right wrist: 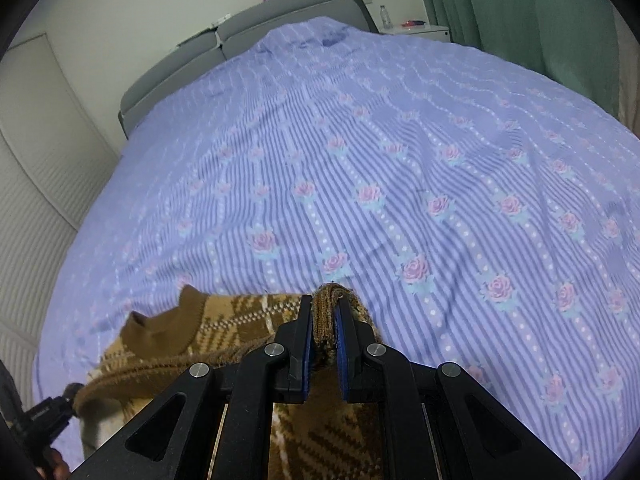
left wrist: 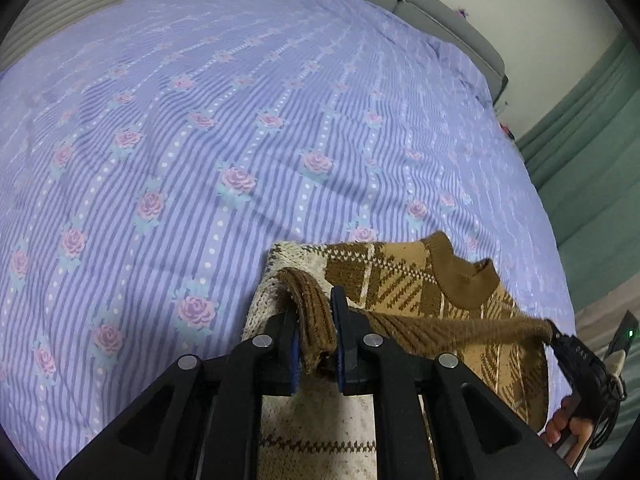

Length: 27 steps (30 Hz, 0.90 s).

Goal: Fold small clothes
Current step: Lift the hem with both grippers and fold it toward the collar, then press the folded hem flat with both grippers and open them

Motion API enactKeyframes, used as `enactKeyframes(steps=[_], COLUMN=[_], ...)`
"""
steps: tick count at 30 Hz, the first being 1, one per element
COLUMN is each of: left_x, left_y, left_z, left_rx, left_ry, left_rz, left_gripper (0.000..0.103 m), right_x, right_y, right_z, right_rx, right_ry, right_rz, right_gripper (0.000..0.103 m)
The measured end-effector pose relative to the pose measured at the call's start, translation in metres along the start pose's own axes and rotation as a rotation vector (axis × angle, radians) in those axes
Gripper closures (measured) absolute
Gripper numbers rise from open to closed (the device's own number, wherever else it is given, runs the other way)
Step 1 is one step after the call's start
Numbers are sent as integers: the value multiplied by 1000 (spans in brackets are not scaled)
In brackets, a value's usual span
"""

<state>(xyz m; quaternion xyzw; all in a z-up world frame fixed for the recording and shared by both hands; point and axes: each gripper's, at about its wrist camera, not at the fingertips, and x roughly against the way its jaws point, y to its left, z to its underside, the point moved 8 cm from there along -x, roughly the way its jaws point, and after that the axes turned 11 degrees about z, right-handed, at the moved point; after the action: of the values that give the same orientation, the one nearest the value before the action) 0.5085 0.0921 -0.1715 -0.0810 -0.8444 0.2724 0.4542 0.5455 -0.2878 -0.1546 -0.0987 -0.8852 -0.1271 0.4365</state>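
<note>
A small brown and cream plaid knit sweater (left wrist: pixel 404 276) lies at the near edge of the bed, its brown collar (left wrist: pixel 464 276) facing up. My left gripper (left wrist: pixel 316 316) is shut on the brown ribbed hem (left wrist: pixel 308 312) at one corner. My right gripper (right wrist: pixel 323 312) is shut on the ribbed hem (right wrist: pixel 324 320) at the other corner; it also shows at the right of the left wrist view (left wrist: pixel 560 334). The hem is stretched taut between the two grippers, above the sweater body (right wrist: pixel 224 316). The left gripper shows at the lower left of the right wrist view (right wrist: pixel 76 394).
A purple striped bedspread with pink roses (left wrist: pixel 240 120) covers the bed. A grey headboard (right wrist: pixel 240 36) stands at the far end. Green curtains (right wrist: pixel 520 20) hang on the right, with a white nightstand (right wrist: pixel 420 32) holding a bottle. White louvred doors (right wrist: pixel 32 184) are on the left.
</note>
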Motion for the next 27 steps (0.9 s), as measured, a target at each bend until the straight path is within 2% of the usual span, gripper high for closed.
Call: enactKeyframes(steps=[1,3,4,5,7,9,10,11,13,16,18,21,24,26,27], left_x=[0,3,7,13,32,55,65,73,81,65,46,26,6,-4,-7], left_y=[-3,-9,-12,-18,-28,-40,-44,-45,-46,-39,-33,-23,-17,-18,-18], left_z=[-1,-2,-2,-2,-5,-6,-6,-6,-3,5,9,5,3,2,1], left_rx=[-11,-24,-26,-33,-66,-143,-194,-244,-411,-517,-513,-466,-419,-394,-378], left_ry=[13,43,48,45,0,-45,-62,-80,-105,-24,56,92,131,152,157], left_rz=[7,37,55,80,98,126,117,90,-6,-64,-51,-56,-55,-35,-29], left_gripper=[82,73,64,48,30,28,27,25,25,26,26,29,36,48,50], right_x=[-1,3,6,10,28,47,60,68,85,92,83,57,25,10,3], right_y=[2,4,6,7,11,15,17,18,18,21,22,22,12,11,11], right_z=[0,-1,-2,-3,-4,-5,-4,-3,-1,3,5,8,6,3,1], right_rx=[9,18,27,33,55,99,130,152,209,321,362,387,344,331,323], right_ry=[4,6,4,-5,-42,-87,-118,-141,-195,-238,-218,-138,-52,-16,-2], right_rz=[-8,-29,-39,-42,-63,-74,-74,-68,-36,24,41,46,61,54,38], right_gripper=[90,81,69,58,55,54,48,42,37,36,36,36,36,36,36])
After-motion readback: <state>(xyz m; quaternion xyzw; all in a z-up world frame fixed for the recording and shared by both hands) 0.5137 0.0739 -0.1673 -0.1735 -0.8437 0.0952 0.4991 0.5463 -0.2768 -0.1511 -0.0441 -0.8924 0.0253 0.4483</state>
